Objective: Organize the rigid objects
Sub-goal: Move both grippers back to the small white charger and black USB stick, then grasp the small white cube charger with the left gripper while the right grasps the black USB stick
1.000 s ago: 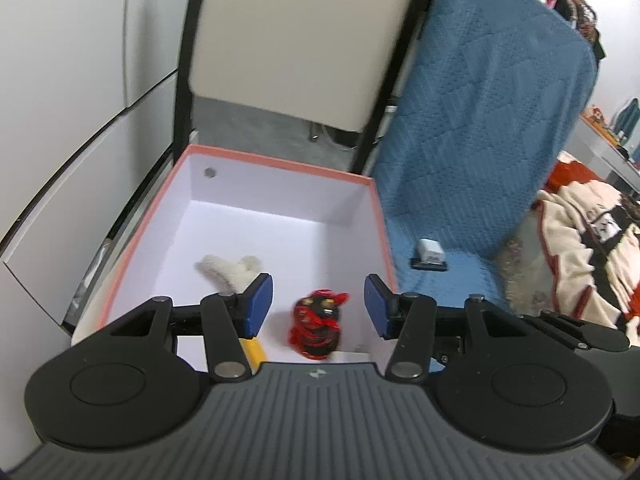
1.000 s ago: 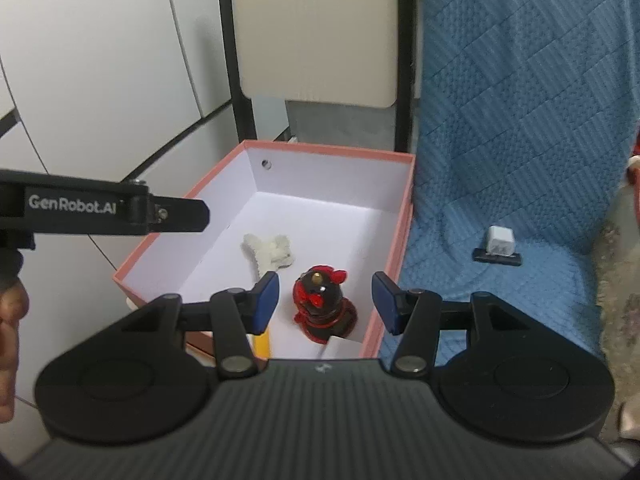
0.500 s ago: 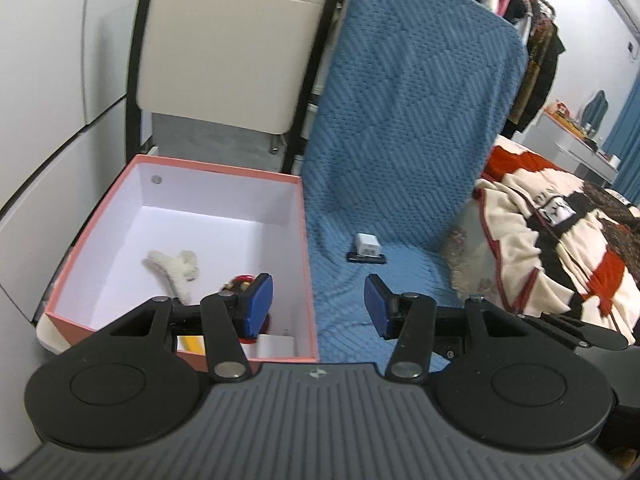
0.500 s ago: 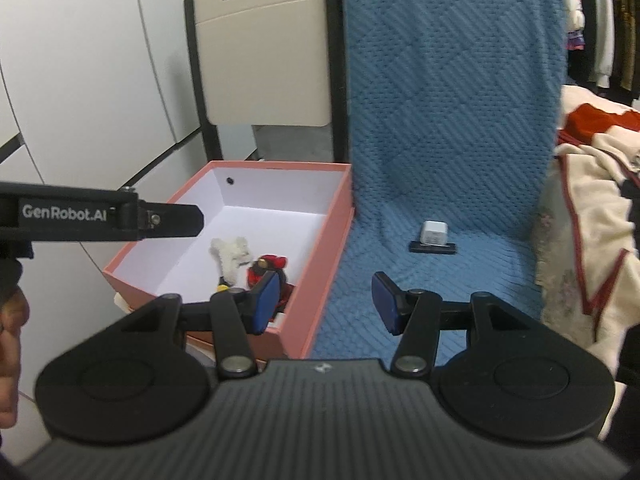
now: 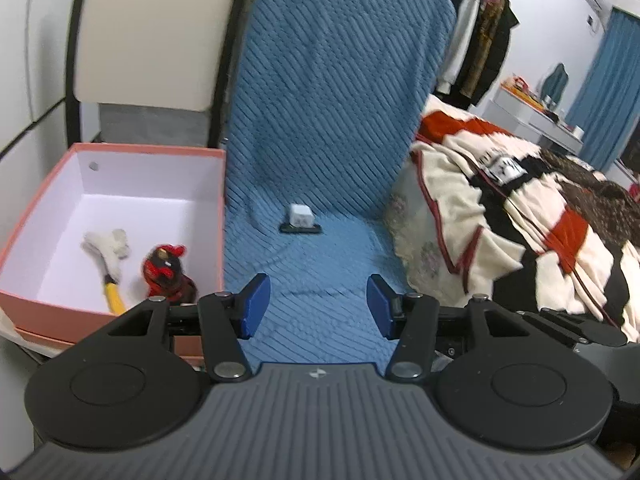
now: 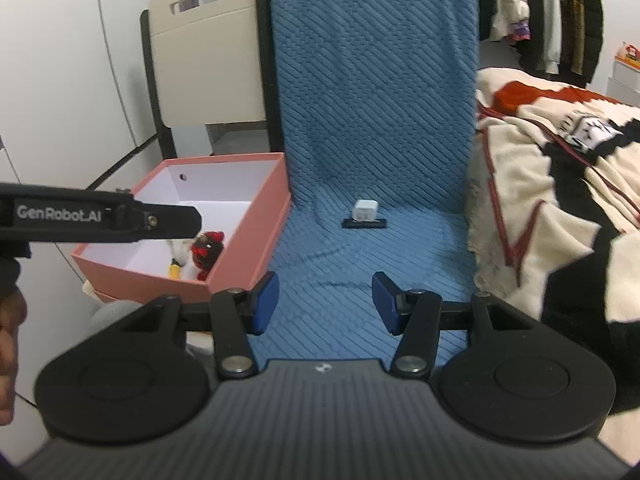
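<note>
A pink box (image 5: pixel 116 150) stands at the left. In it lie a red and black figurine (image 5: pixel 164 270) and a white tuft with a yellow handle (image 5: pixel 106 246). On the blue cushion (image 5: pixel 320 264) a small white cube (image 5: pixel 301 214) sits on a flat black slab (image 5: pixel 300 229). My left gripper (image 5: pixel 318 306) hovers over the cushion short of the cube, its jaws opening with nothing between them. My right gripper (image 6: pixel 324 302) is also over the cushion, jaws apart and bare, facing the cube (image 6: pixel 365 210). The box (image 6: pixel 248 240) and figurine (image 6: pixel 206 250) are to its left.
A patterned cream, red and black blanket (image 5: pixel 520 220) lies on the right. A beige chair back (image 6: pixel 204 60) stands behind the box, with white panels on the left and hanging clothes (image 6: pixel 552 16) at the back. The left tool's body (image 6: pixel 100 216) and a hand (image 6: pixel 10 340) cross the right wrist view.
Both grippers have swung right, from above the pink box to above the blue cushion. The box now sits at the left of both views. The left jaws stand slightly wider.
</note>
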The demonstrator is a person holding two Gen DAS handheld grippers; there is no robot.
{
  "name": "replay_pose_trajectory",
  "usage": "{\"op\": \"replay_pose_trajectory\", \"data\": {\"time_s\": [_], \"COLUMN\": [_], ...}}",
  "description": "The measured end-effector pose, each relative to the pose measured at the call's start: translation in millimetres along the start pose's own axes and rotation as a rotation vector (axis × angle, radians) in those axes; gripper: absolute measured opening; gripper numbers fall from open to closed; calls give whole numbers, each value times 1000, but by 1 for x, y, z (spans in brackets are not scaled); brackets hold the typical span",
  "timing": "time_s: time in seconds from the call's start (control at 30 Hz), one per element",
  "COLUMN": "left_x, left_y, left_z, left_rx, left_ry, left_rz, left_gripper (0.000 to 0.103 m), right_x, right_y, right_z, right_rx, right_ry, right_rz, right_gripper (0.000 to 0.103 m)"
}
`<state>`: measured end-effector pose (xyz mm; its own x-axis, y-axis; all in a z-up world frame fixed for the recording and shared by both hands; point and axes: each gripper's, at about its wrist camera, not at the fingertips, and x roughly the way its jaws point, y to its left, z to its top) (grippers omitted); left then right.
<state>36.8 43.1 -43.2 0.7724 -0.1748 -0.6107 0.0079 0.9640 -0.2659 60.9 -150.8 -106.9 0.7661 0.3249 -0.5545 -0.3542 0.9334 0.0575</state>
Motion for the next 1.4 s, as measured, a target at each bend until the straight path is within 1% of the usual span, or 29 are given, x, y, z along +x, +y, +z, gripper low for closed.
{"op": "replay_pose_trajectory", "data": {"time_s": [0.1,0.23,0.33,0.53,0.83,1.07,1.27,1.4], "left_x": [8,24,37,72,135,187,231,263], "left_y": [-12,-22,-29,-33,-33,-41,-42,-37], "left_z": [-9,-15,-16,-10,6,15,30,38], "left_rx": [22,35,44,62,77,82,84,87], "left_ry": [14,31,39,61,106,130,127,128], "left_rz": [-8,-16,-16,-4,20,-4,-10,-14], "left_gripper": [64,64,64,64,64,65,65,69], "right_x": [-4,-2,3,18,57,89,118,139], "right_y": [-13,-31,-41,-52,-68,-72,-72,-76], "right_z": [-11,-26,-33,-39,-39,-30,-19,-16], "right_rx": [8,30,51,54,76,52,40,37], "right_ry": [-1,12,19,15,34,44,56,66], "right_rz": [-27,-54,-54,-52,-54,-52,-40,-22], "right_gripper": [55,55,55,55,55,55,55,55]}}
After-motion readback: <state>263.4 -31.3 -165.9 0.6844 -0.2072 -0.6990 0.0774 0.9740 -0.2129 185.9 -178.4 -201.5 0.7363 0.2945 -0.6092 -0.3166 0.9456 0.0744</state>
